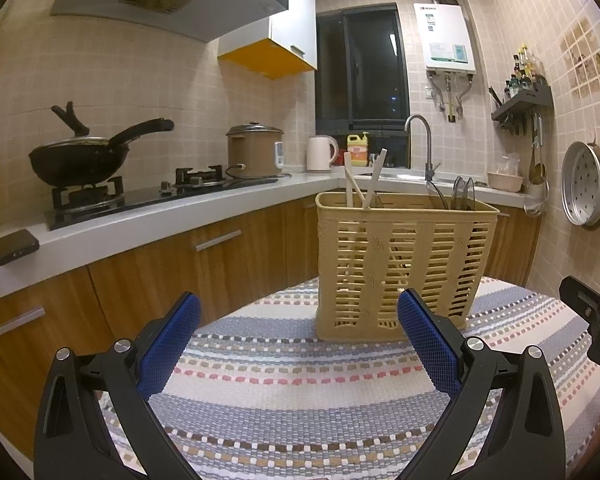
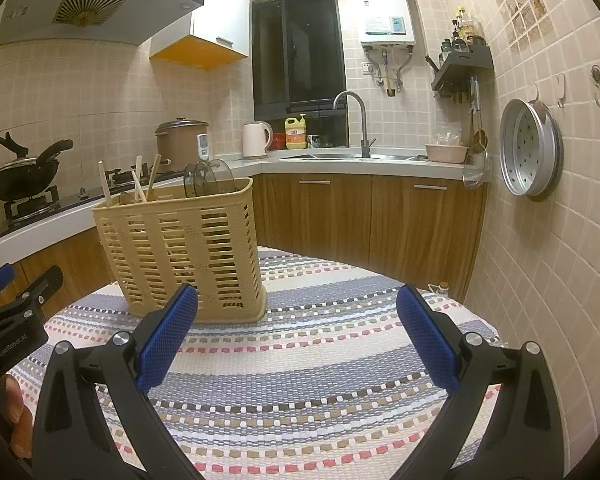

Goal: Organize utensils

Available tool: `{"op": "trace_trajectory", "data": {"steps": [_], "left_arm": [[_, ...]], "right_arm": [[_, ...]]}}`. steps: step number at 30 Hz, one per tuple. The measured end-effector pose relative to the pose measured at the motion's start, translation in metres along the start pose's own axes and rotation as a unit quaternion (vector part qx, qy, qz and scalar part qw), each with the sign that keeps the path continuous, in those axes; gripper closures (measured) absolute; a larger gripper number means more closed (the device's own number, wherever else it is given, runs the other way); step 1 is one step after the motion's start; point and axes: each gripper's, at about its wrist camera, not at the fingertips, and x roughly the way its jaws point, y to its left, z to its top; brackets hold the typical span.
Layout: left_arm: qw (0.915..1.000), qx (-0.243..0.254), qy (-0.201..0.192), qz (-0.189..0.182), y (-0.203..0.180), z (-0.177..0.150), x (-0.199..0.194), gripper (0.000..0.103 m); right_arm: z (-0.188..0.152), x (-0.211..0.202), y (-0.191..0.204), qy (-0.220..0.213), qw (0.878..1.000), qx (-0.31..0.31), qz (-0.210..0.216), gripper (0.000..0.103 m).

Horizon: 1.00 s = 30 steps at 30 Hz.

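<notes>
Both grippers' jaws gape wide, empty; basket (image 1: pixel 400 264) stands near the cloth's (image 1: pixel 284 400) far edge.

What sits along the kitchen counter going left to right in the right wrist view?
Wok → rice cooker → kettle → yellow detergent bottle → faucet → pink bowl.

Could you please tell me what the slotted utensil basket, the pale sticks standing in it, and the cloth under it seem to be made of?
The basket looks like matte beige moulded plastic: uniform colour, regular slots. The pale sticks, probably chopsticks, look like bare wood or bamboo, though light plastic is possible. The cloth looks like woven textile, with chunky striped stitches. Both grippers, left and right, are open and empty.
</notes>
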Motion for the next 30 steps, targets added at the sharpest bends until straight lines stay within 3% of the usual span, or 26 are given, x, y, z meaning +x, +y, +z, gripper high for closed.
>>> {"op": "trace_trajectory", "data": {"steps": [23,30], "left_arm": [[0.9999,0.000,-0.011,0.006,-0.001,0.000,-0.002,0.007],[0.9994,-0.029,0.017,-0.006,0.010,0.001,0.007,0.007]], "right_arm": [[0.001,-0.003,0.006,-0.003,1.000,-0.014,0.002,0.008],[0.000,-0.004,0.010,-0.005,1.000,-0.020,0.001,0.008]]}}
